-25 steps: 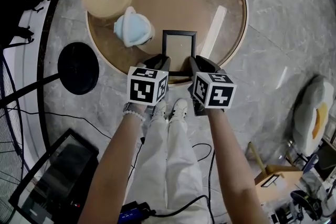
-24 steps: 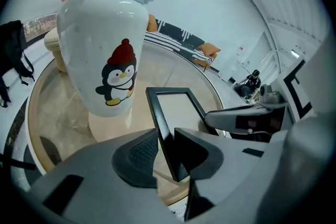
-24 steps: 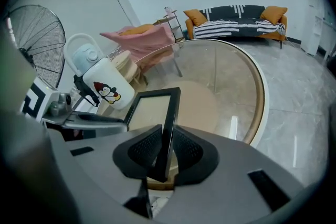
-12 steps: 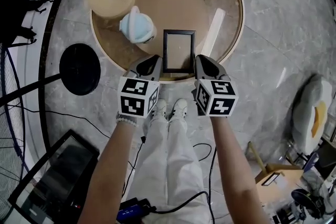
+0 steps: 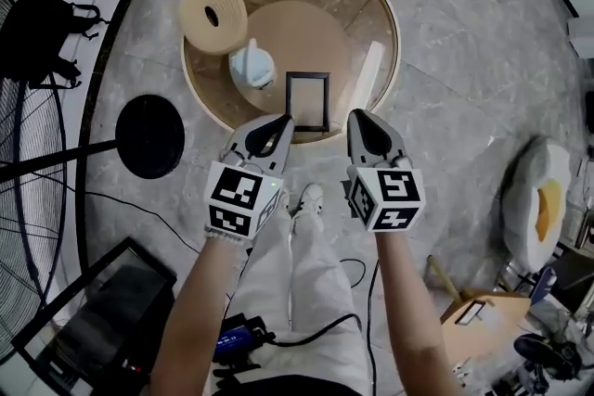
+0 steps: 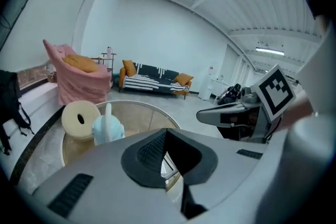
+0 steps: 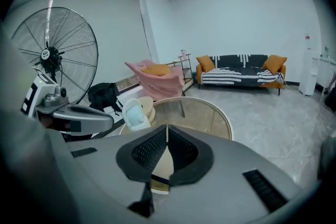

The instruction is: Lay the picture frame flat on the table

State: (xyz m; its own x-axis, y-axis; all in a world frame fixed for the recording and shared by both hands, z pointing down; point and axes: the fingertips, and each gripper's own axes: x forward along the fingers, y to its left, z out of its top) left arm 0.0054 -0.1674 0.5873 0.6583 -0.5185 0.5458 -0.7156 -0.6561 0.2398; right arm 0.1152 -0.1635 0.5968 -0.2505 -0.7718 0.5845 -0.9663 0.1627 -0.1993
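Observation:
The black picture frame [image 5: 307, 101] with a beige inside appears to lie face up on the round glass table [image 5: 391, 9], near its front edge. My left gripper [image 5: 278, 121] hangs just off that edge, below and left of the frame. Its jaws are closing tight together with nothing between them, as the left gripper view [image 6: 165, 131] also shows. My right gripper [image 5: 358, 117] is level with it, to the right of the frame. Its jaws are also closing together on nothing, as in the right gripper view [image 7: 167, 127]. Neither gripper touches the frame.
On the table are a cream foam roll [image 5: 213, 15], a light blue soft toy [image 5: 251, 67], a round tan mat [image 5: 302, 28] and a white strip [image 5: 369, 74]. A black round stand base [image 5: 150, 135] sits on the floor at left, with cables near my feet.
Both grippers have drawn back from the frame's sides toward me and their jaws have closed. The frame stays on the table. The view has widened.

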